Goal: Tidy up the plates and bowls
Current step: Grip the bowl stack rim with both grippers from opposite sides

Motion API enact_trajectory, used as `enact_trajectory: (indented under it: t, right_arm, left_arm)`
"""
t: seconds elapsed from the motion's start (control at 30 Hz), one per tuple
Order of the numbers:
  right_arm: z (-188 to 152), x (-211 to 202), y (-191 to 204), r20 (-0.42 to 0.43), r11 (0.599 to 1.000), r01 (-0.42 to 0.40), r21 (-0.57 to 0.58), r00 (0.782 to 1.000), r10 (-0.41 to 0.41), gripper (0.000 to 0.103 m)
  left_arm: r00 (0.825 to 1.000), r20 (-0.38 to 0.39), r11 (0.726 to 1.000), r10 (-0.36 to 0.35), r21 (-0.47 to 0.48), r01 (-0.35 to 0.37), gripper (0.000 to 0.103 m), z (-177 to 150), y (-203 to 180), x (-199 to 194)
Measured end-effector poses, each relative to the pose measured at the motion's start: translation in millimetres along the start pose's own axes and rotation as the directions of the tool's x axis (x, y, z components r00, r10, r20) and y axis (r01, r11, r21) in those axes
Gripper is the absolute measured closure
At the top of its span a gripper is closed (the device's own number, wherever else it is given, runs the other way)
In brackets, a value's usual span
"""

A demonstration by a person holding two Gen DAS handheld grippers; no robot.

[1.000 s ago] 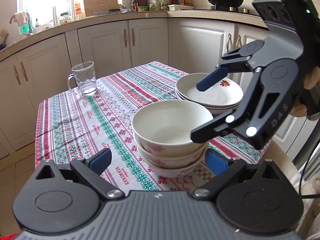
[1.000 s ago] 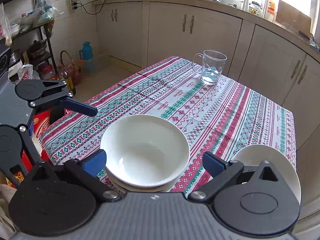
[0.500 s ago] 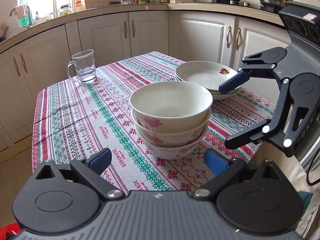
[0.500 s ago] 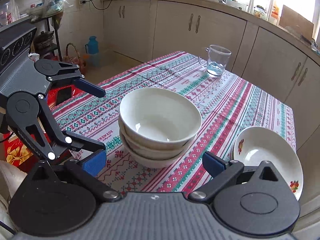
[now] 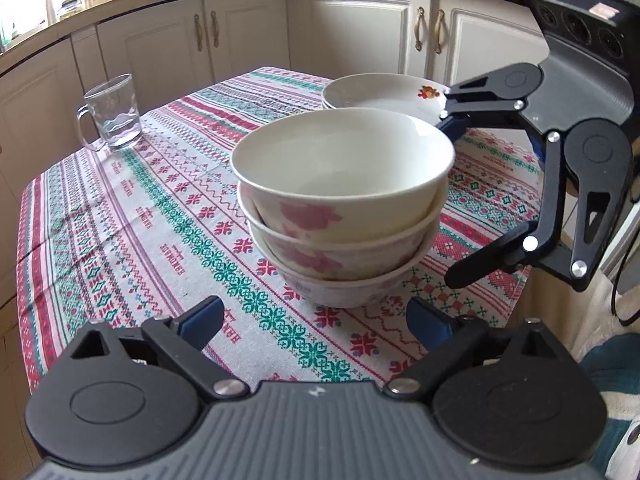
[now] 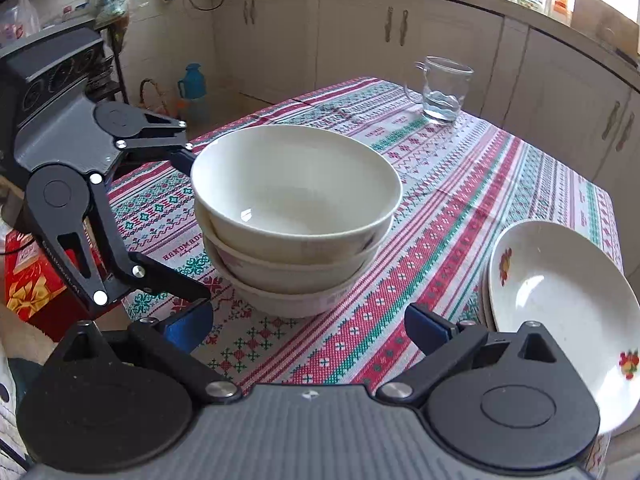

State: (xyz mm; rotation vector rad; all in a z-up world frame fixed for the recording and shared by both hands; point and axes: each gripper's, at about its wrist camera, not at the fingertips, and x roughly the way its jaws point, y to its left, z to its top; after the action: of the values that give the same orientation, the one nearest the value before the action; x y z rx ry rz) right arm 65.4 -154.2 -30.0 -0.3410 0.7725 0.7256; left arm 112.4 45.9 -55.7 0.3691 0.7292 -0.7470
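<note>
Three white bowls with pink flowers sit nested in a stack [image 5: 340, 208] [image 6: 296, 216] on the patterned tablecloth [image 5: 160, 220]. A stack of white plates [image 5: 380, 96] [image 6: 560, 296] with a flower print lies beside it. My left gripper [image 5: 316, 316] [image 6: 192, 226] faces the stack from one side. Its jaws are closing, and the stack's edge lies between the fingers without touching the pads. My right gripper [image 6: 310, 328] [image 5: 452, 200] stands open at the opposite side, one finger passing behind the top bowl's rim and one in front of the base.
A glass mug [image 5: 114, 120] [image 6: 444, 92] with a little water stands at the table's far side. Cream kitchen cabinets [image 5: 240, 40] run behind. A red box [image 6: 28, 280] and a blue flask [image 6: 192, 80] sit on the floor beyond the table's edge.
Both grippers have come down and closer to the bowl stack, from above it to level with its sides. The bowls, plates and mug have not moved.
</note>
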Motion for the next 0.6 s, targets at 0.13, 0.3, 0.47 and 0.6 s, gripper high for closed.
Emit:
enact_trajectory:
  t: [0.13,0.3,0.47,0.6]
  right_arm:
    - [6.6,9.7,0.9,-0.012,0.994,-0.025,-0.109,1.0,0.024,0.002]
    - [14.8,19.3,-7.4,-0.042,0.978,-0.1,-0.182,0.995,0.094,0.007]
    - [22.2,26.4,-16.6,-0.075,0.964,-0.155,-0.218,0.987,0.142,0.01]
    - [26.4,29.3,-21.2,-0.095,0.952,-0.195,-0.234,0.979,0.178,0.011]
  left_arm:
    - [0.998,-0.005,0.992,-0.06,0.114,0.06,0.012,6.8,4.2,5.3]
    - [0.982,-0.023,0.96,-0.186,0.207,0.186,0.016,18.7,14.2,9.4]
    - [0.962,-0.051,0.936,-0.27,0.22,0.274,0.018,26.0,25.0,15.9]
    - [0.95,-0.062,0.921,-0.307,0.231,0.312,0.019,27.7,29.0,17.6]
